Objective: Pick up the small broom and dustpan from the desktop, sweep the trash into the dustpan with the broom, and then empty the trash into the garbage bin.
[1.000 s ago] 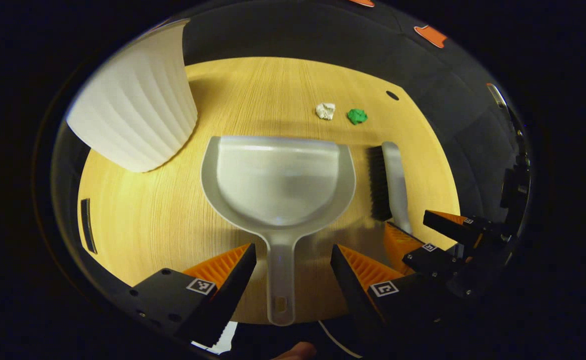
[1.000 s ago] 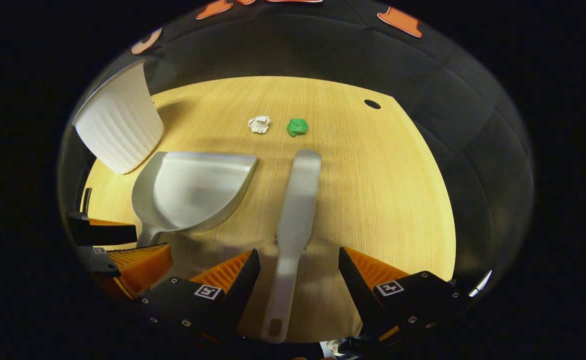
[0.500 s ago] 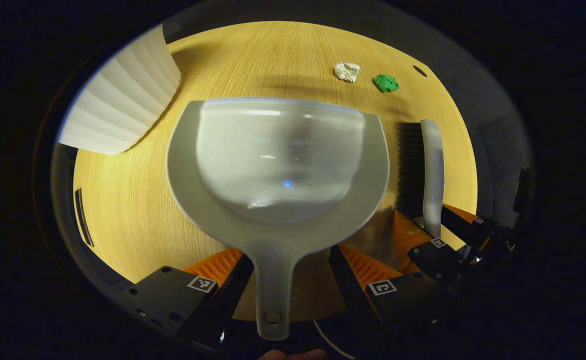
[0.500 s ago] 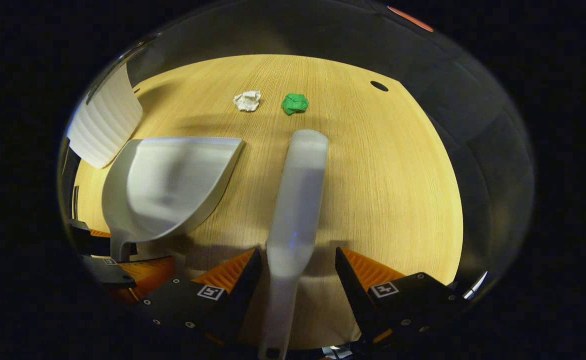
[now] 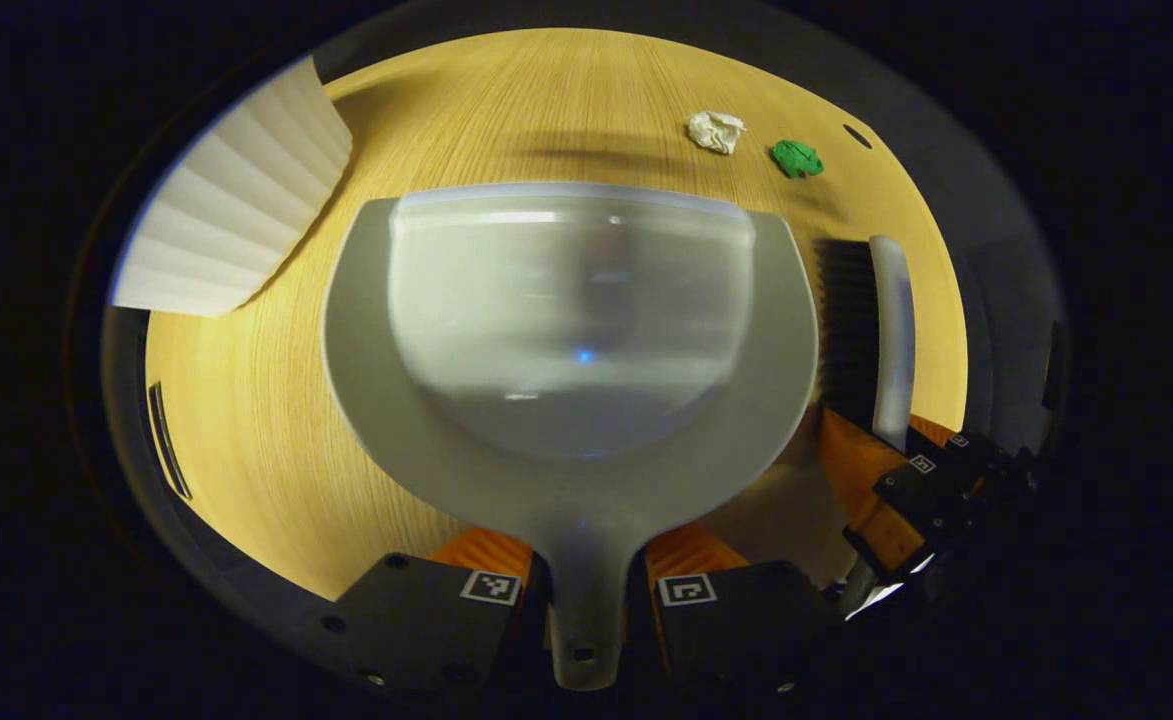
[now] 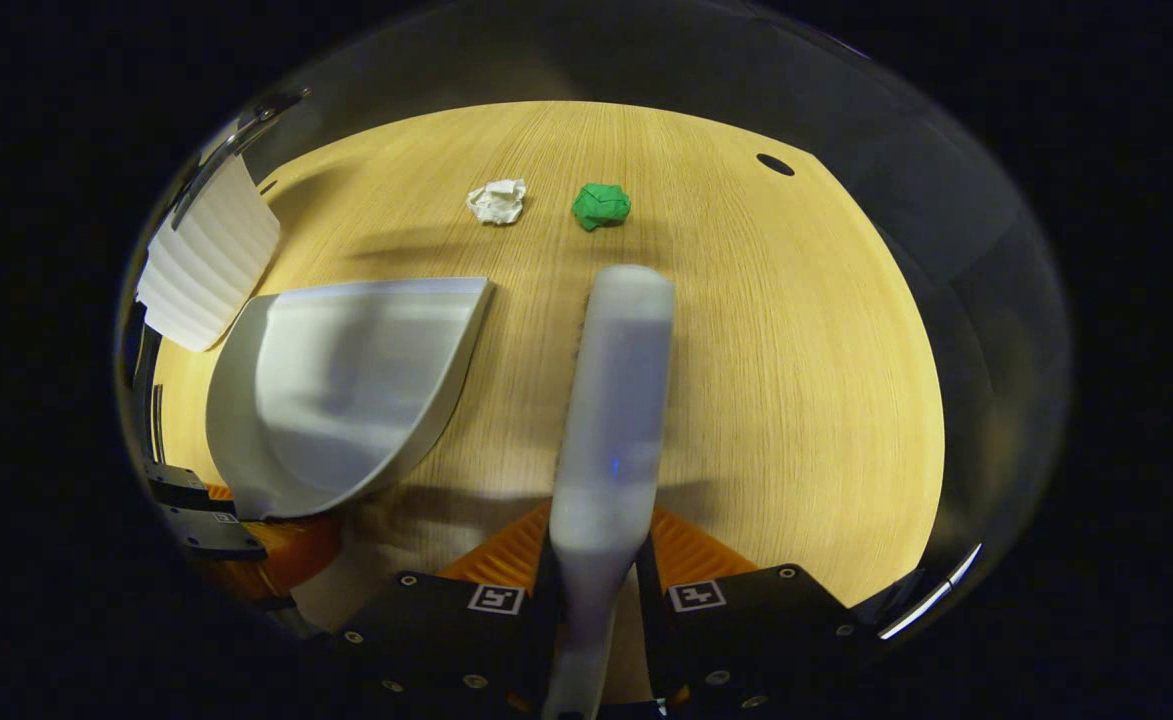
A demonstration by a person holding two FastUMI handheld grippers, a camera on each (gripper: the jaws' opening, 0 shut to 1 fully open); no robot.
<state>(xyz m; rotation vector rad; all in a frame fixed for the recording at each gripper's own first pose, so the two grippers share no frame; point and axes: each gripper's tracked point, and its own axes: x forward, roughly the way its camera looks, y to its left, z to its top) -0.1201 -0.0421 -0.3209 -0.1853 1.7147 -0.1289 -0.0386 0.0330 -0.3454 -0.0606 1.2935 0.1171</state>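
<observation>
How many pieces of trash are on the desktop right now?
2. A white crumpled wad and a green crumpled wad lie side by side, apart, beyond the dustpan and broom. The dustpan could hide more.

Left gripper: black angular housings either side, small round screws in the faces, a square black-and-white fiducial tag on each, ribbed inner pad faces. Right gripper: same build, one tag per side, screw heads along the lower edge, ribbed pad faces, thin bright metal strip at the far side.
</observation>
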